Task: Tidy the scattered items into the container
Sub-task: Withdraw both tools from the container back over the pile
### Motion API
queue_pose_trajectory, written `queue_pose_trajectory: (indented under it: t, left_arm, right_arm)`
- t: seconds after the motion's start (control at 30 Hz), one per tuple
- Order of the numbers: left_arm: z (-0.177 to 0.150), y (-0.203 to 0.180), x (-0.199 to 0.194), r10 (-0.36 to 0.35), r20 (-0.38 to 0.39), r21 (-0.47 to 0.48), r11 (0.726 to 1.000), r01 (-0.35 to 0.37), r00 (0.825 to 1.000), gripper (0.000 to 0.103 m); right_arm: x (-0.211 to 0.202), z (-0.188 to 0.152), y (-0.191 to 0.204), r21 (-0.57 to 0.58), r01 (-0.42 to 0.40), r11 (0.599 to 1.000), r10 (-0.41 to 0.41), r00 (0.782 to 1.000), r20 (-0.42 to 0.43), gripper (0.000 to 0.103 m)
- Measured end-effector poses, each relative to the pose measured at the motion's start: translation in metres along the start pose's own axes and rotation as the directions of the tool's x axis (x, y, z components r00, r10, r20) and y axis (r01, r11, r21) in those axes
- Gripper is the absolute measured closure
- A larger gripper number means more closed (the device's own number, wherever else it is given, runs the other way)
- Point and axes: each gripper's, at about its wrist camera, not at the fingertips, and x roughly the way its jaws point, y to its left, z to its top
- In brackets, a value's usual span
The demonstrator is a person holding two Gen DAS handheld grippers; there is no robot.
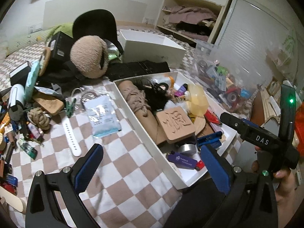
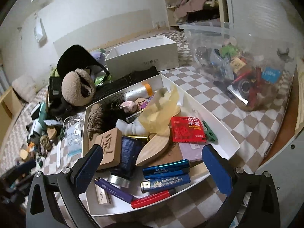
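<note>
A shallow white tray (image 1: 152, 140) (image 2: 226, 146) lies on the checkered bedspread, holding a carved wooden block (image 1: 177, 125) (image 2: 109, 146), several lighters (image 2: 165, 171), a red packet (image 2: 187, 130) and a yellow bag. Loose items lie left of it: a white watch strap (image 1: 71, 138), a pale sachet (image 1: 103, 114), a rope knot (image 1: 39, 118), a green clip (image 1: 70, 105) and a tan plush toy (image 1: 89, 57). My left gripper (image 1: 152, 169) hovers open and empty over the tray's near left corner. My right gripper (image 2: 152, 167) hangs open and empty above the tray's lighter end.
A clear plastic bin (image 1: 218, 79) (image 2: 247, 66) full of odds and ends stands right of the tray. Behind it are a white shoebox (image 1: 152, 47) (image 2: 144, 55) and a black cap (image 1: 95, 22). A dense pile of small things crowds the far left. A person's hand (image 1: 285, 180) holds the right gripper.
</note>
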Motion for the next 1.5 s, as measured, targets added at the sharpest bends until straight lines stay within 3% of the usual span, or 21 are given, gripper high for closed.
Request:
queue_pose_trajectory:
  t: [0.3,0.57,0.93,1.17,1.5]
  left_arm:
    - [0.001,0.038,-0.026,0.071,0.064,-0.057,0.996,-0.067,0.995,0.0]
    - [-0.003,0.077,-0.045,0.141,0.085,-0.112,0.985,-0.131,0.986,0.0]
    - [-0.006,0.126,-0.061,0.234,0.119,-0.177,0.961,-0.211,0.965,0.0]
    - [-0.013,0.152,-0.065,0.301,0.112,-0.198,0.941,-0.275,0.947,0.0]
    - [-0.022,0.191,-0.068,0.377,0.093,-0.242,0.906,-0.346,0.922,0.0]
  right_arm:
    - [-0.004,-0.001,0.045,-0.103,-0.015,0.995,0.016,1.0,0.008,0.0]
    - [-0.002,0.0,0.089,-0.164,-0.086,0.983,0.088,0.996,0.008,0.0]
    - [0.009,0.001,0.149,-0.254,-0.187,0.949,0.19,0.982,-0.016,0.0]
    - [0.025,-0.003,0.176,-0.272,-0.281,0.92,0.275,0.96,-0.06,0.0]
    - [0.061,-0.021,0.213,-0.363,-0.322,0.874,0.292,0.947,-0.135,0.0]
